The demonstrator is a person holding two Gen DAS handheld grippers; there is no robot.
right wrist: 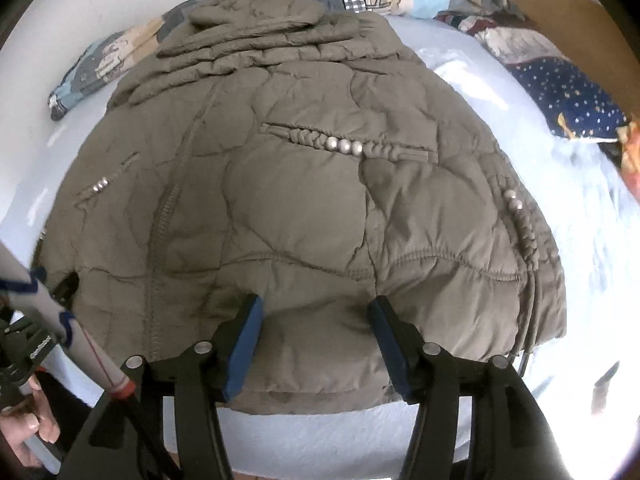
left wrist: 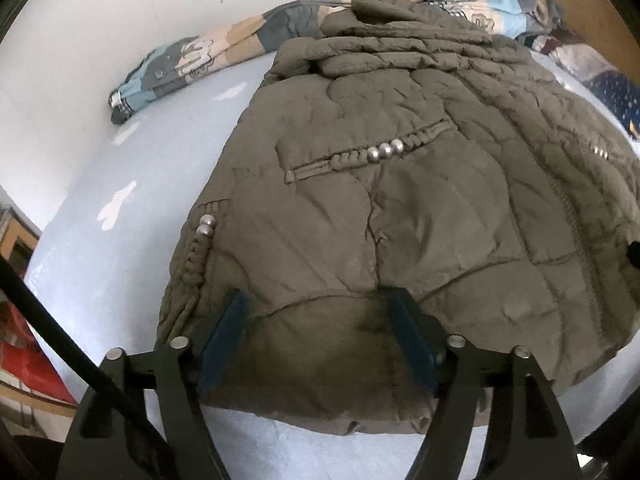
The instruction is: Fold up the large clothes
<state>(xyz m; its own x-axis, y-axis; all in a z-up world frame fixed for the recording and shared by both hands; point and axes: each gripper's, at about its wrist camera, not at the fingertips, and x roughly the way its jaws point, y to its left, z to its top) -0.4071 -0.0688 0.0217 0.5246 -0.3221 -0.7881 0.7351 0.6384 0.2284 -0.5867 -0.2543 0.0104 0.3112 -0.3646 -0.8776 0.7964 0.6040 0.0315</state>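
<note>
A large olive-grey quilted puffer jacket (left wrist: 400, 208) lies spread on a pale blue bed, front up, with silver studs on braided pocket trims; its sleeves are folded across the top. It also fills the right wrist view (right wrist: 304, 208). My left gripper (left wrist: 316, 304) is open, its blue-padded fingers (left wrist: 224, 332) just above the jacket's near hem on the left half. My right gripper (right wrist: 316, 308) is open over the hem on the right half, holding nothing.
A patchwork quilt (left wrist: 192, 60) is bunched along the white wall behind the jacket. A dark blue starry pillow (right wrist: 572, 96) and a brown headboard (right wrist: 560, 8) are at the right. The bed sheet (left wrist: 120, 168) shows left of the jacket. The other hand-held gripper (right wrist: 32, 344) shows at lower left.
</note>
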